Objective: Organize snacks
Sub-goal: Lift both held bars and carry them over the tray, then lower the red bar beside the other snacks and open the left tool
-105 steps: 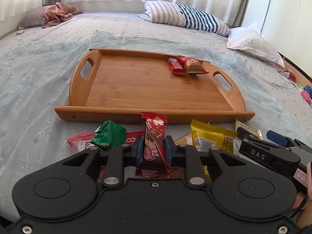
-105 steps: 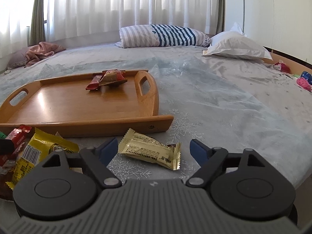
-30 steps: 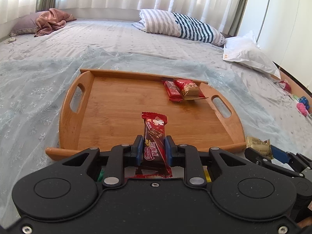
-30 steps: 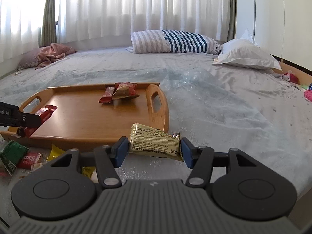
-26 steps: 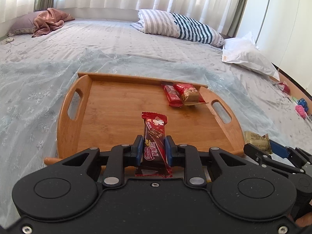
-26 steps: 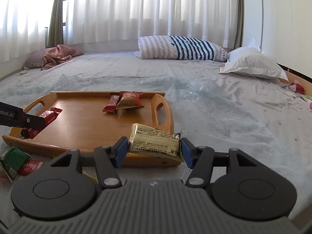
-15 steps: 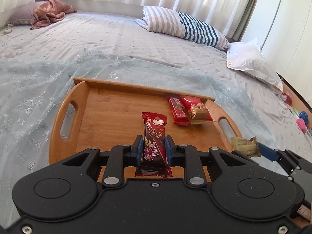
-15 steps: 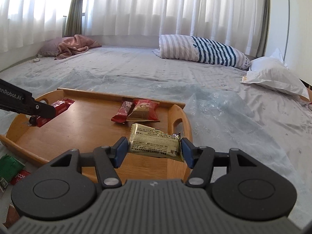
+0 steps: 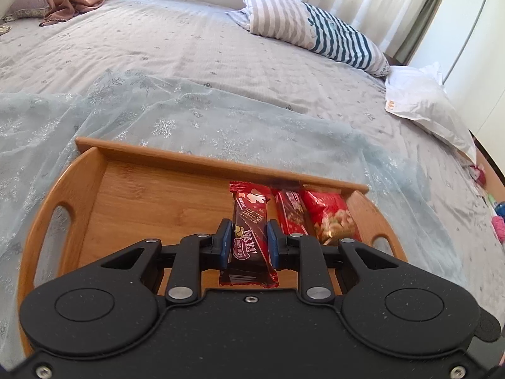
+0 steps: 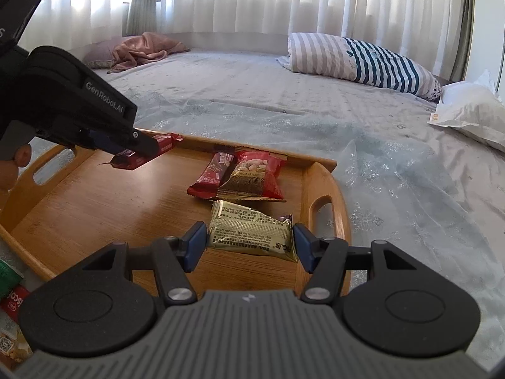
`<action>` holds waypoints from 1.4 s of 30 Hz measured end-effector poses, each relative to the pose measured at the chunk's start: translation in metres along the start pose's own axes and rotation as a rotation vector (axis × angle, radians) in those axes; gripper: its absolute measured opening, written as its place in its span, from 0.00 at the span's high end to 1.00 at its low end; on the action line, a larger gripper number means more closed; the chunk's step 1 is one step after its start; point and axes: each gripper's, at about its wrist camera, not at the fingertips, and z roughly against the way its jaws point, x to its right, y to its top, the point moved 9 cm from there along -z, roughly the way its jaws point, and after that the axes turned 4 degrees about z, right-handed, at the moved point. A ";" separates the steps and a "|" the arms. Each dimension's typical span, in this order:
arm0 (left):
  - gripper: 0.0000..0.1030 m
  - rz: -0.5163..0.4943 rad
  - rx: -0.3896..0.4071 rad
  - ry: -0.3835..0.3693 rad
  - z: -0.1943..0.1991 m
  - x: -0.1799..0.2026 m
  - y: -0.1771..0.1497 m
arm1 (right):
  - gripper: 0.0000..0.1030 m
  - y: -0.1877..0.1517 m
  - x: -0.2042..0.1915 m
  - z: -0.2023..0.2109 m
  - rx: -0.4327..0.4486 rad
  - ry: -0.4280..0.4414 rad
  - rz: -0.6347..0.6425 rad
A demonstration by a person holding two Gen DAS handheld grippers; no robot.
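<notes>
I am over a wide bed (image 9: 195, 63) spread with a pale grey sheet, and white curtains (image 10: 252, 0) hang along the far wall with daylight behind them. A sheer blue cloth with snowflakes (image 9: 221, 126) lies across the near half of the bed. A striped pillow (image 10: 363, 60) sits far right, a white pillow (image 10: 470, 110) beyond it at the right edge, and a pink cloth (image 10: 145, 47) is bunched at the far left. On the sheer cloth rests the wooden tray (image 10: 94, 208) with a cut-out handle at each end. Near its far rim lie a small dark red bar (image 10: 214, 173) and a red nut packet (image 10: 255, 177), touching side by side. My left gripper (image 9: 246, 246) is clamped on a dark red chocolate bar (image 9: 249, 221), held above the tray just left of those two. My right gripper (image 10: 249, 246) is closed on a gold packet (image 10: 252, 230), held crosswise over the tray's near right part. A few loose snacks (image 10: 9, 290) lie off the tray at the near left.
</notes>
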 end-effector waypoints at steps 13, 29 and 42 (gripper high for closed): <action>0.78 -0.014 0.015 0.030 -0.038 0.008 0.003 | 0.39 -0.002 0.008 -0.013 -0.015 0.023 -0.006; 0.78 -0.042 0.044 0.034 -0.047 0.014 0.002 | 0.38 -0.002 0.008 -0.018 -0.022 0.030 0.007; 0.78 -0.040 0.025 0.038 -0.055 0.013 -0.005 | 0.38 -0.003 0.010 -0.022 -0.026 0.030 0.017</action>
